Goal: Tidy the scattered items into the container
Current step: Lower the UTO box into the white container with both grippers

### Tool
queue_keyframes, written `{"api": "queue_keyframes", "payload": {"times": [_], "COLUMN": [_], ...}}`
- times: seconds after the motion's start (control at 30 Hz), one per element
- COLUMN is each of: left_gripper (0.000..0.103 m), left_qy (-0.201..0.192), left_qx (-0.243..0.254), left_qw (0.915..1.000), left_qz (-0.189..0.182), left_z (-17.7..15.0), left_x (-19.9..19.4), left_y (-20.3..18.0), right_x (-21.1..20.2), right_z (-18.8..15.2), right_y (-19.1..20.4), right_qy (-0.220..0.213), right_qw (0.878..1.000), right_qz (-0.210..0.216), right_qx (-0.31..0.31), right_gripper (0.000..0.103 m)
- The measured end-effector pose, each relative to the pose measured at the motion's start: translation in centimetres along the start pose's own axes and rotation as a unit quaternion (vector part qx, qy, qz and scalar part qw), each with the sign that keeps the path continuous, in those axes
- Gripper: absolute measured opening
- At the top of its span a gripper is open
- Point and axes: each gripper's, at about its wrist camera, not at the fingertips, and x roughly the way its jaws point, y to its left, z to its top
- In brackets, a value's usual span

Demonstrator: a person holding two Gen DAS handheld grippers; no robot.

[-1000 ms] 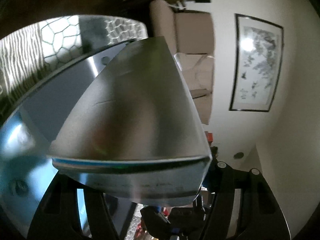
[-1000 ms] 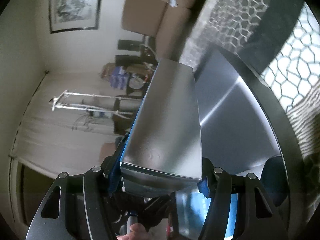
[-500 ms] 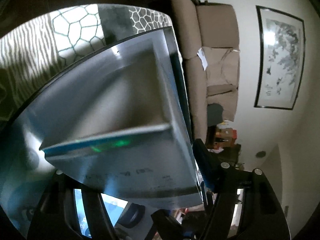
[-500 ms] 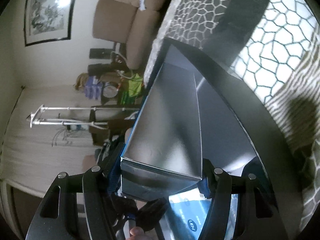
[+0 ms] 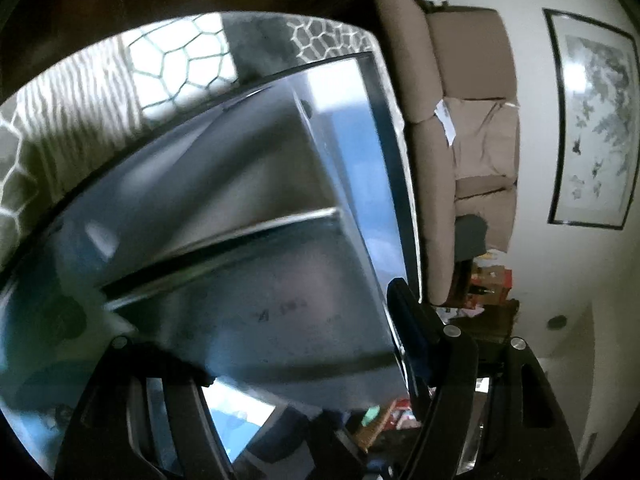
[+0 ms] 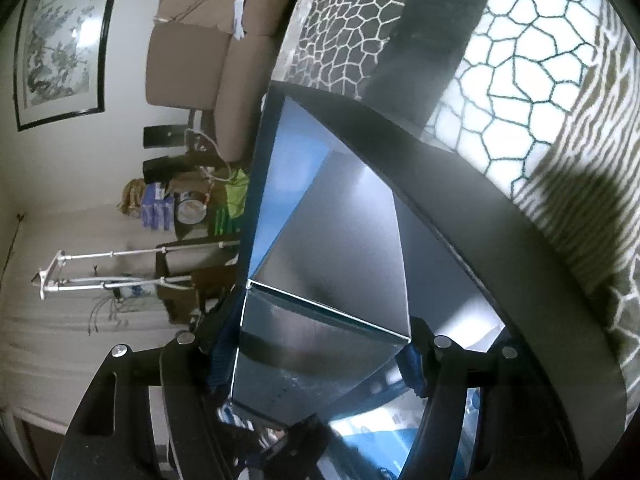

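Box [image 6: 332, 264], a long silver-grey carton, sits between both sets of jaws, one gripper at each end, down inside the bin [image 6: 452, 200]. Right gripper [image 6: 324, 344] has its blue pads against both sides of the near end, and its jaws are opening right now with the box between them. Left gripper [image 5: 260, 356] is spread fairly wide around the other end; its right pad sits right at the box's edge, but the left finger is tucked behind the box, so can't tell if it's really pinching.

Box looks matte metallic with sharp creased edges and a dark band across the end face. There's some small dark print on the face in the left view, too blurry to read.

Bin is dark-rimmed with shiny bluish walls, sitting on a rug [image 6: 532, 92] with honeycomb and zebra patterns. Beyond that, a tan sofa [image 5: 472, 120] and a framed picture [image 5: 596, 120] on the wall.
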Motion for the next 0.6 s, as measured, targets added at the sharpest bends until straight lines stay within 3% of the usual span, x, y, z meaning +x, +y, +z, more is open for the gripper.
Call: {"api": "queue_keyframes", "payload": {"times": [0.17,0.33,0.6], "left_gripper": [0.079,0.080,0.080], "left_qy": [0.007,0.002,0.028], "left_qx": [-0.015,-0.018,-0.014], "left_qw": [0.9998,0.9998,0.9968], "left_qz": [0.009,-0.006,-0.073], "left_z": [0.2,0.4,-2.3], "left_x": [-1.7,-4.0,-6.8], "left_y": [1.0,2.3,2.8], "right_x": [0.1,-0.1,-0.3], "right_z": [-0.3,-0.7,-1.2], "right_y": [0.3,0.3,0.6], "right_qy": [-0.006,-0.014,-0.020], "right_qw": [1.000,1.000,0.999], "right_qz": [-0.011,-0.018,-0.025], "right_qx": [-0.010,-0.012,-0.030], "right_gripper": [0.068,0.067,0.067]}}
